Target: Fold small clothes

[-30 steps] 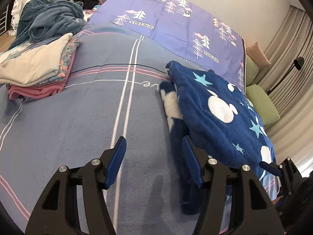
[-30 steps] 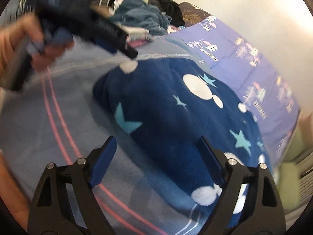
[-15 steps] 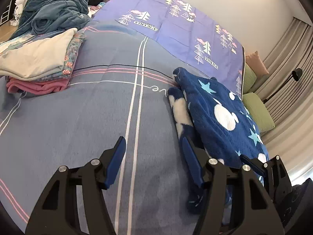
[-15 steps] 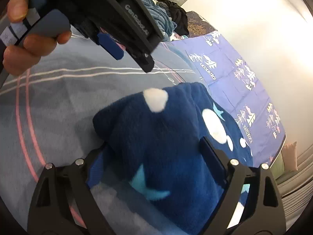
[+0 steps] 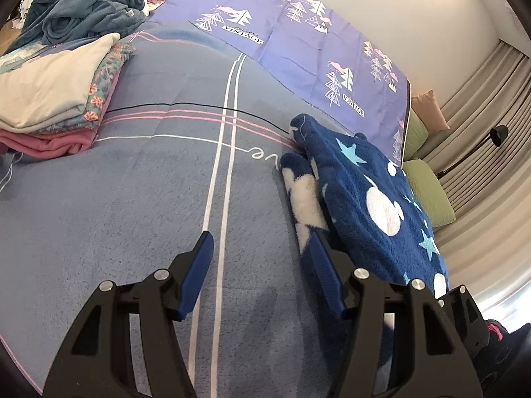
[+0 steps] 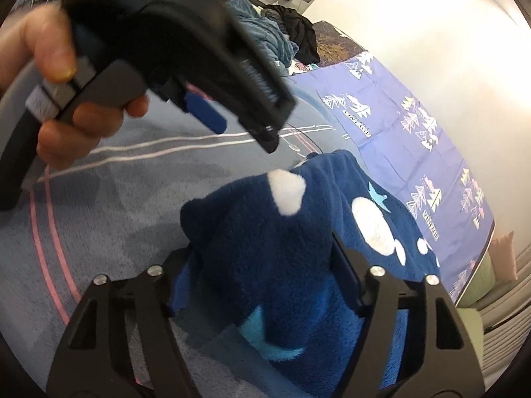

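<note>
dark blue fleece garment with white dots and stars [image 5: 371, 195]: long axis laid away from camera | left gripper [image 5: 262, 258]: held apart, nothing gripped | right gripper [image 6: 262, 285]: being closed around garment's corner

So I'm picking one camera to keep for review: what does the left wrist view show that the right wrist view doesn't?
Only the left wrist view shows the folded clothes stack, the floor lamp and the left gripper open over bare blanket.

Only the right wrist view shows the hand holding the left gripper, and the right gripper closing around a bunched corner of the navy fleece garment.

Both show the fleece garment, the purple tree-print sheet and the teal heap.
</note>
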`<state>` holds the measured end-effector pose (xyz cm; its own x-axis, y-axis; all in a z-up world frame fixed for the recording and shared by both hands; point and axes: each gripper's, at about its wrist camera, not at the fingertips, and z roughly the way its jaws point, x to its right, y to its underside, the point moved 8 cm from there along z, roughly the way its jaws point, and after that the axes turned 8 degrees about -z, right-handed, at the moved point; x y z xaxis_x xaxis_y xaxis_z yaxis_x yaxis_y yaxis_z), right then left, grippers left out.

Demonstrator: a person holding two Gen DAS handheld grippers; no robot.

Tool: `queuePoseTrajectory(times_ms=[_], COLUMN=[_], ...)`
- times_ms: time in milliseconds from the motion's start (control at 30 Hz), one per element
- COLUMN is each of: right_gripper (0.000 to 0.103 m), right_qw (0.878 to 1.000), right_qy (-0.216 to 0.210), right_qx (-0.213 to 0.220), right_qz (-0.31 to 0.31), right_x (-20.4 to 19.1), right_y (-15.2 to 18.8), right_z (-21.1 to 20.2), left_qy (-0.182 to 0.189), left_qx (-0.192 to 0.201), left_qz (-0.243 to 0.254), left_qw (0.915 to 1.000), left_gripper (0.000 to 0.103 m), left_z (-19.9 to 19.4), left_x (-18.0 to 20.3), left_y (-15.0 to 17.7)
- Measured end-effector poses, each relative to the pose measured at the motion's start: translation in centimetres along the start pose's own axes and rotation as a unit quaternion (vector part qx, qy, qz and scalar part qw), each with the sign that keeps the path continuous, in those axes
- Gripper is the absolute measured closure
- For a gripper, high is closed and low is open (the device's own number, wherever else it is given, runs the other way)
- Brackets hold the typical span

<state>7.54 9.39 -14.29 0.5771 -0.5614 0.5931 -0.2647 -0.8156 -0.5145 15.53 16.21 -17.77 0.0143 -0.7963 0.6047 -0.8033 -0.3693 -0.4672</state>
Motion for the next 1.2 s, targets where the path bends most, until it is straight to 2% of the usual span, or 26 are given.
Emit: queuePoseTrajectory(times_ms=[300,400,467,633,700,733,800,867,967,1100,1133,1200], right_gripper=[0.042,0.052,0.058,0.06,0.054,0.05,0.049,0.049,0.055,0.055,0.055,0.055], right_qw=[0.999,0.997,0.997,0.998,0.996,0.995,0.988,0.981,0.971,0.952,0.949,0.943], right_qy=[-0.014,-0.026,-0.024,-0.034,-0.057,-0.074,-0.115,-0.135,-0.136,-0.114,-0.106,-0.09], right_qx=[0.001,0.006,0.008,0.024,0.033,0.039,0.051,0.052,0.035,0.012,0.007,-0.007], right_qz=[0.044,0.074,0.068,0.048,0.053,0.059,0.087,0.126,0.191,0.283,0.298,0.321], right_x=[1.1,0.5,0.1,-0.6,-0.4,-0.4,0.2,1.6,4.5,9.0,9.7,10.7], right_y=[-0.5,-1.1,-1.5,-1.1,-0.5,-0.2,0.7,2.1,4.8,8.7,9.5,11.2], right_z=[-0.1,-0.5,-0.5,-1.3,-2.0,-2.5,-3.9,-5.1,-6.2,-6.9,-7.0,-6.9], left_qy=[0.001,0.006,0.007,0.006,0.007,0.008,0.008,0.023,0.078,0.136,0.145,0.133], left_qx=[-0.002,-0.004,-0.005,-0.003,-0.001,-0.001,-0.002,-0.007,-0.033,-0.071,-0.083,-0.094], left_qz=[-0.015,-0.016,-0.019,-0.027,-0.027,-0.027,-0.03,-0.025,-0.005,0.045,0.06,0.097], left_qw=[0.9999,0.9999,0.9998,0.9996,0.9996,0.9996,0.9995,0.9994,0.9964,0.9872,0.9841,0.9819], left_gripper=[0.042,0.042,0.042,0.042,0.042,0.042,0.042,0.042,0.042,0.042,0.042,0.052], left_z=[0.1,0.2,0.3,0.2,0.0,-0.1,-0.4,-0.9,-1.9,-3.5,-3.8,-3.8], left_x=[-1.0,-1.0,-1.0,-1.3,-1.3,-1.3,-1.4,-1.0,0.7,3.4,4.1,5.1], left_y=[-0.3,-0.5,-0.7,-1.2,-1.4,-1.4,-1.5,-1.2,0.4,4.1,5.2,7.0])
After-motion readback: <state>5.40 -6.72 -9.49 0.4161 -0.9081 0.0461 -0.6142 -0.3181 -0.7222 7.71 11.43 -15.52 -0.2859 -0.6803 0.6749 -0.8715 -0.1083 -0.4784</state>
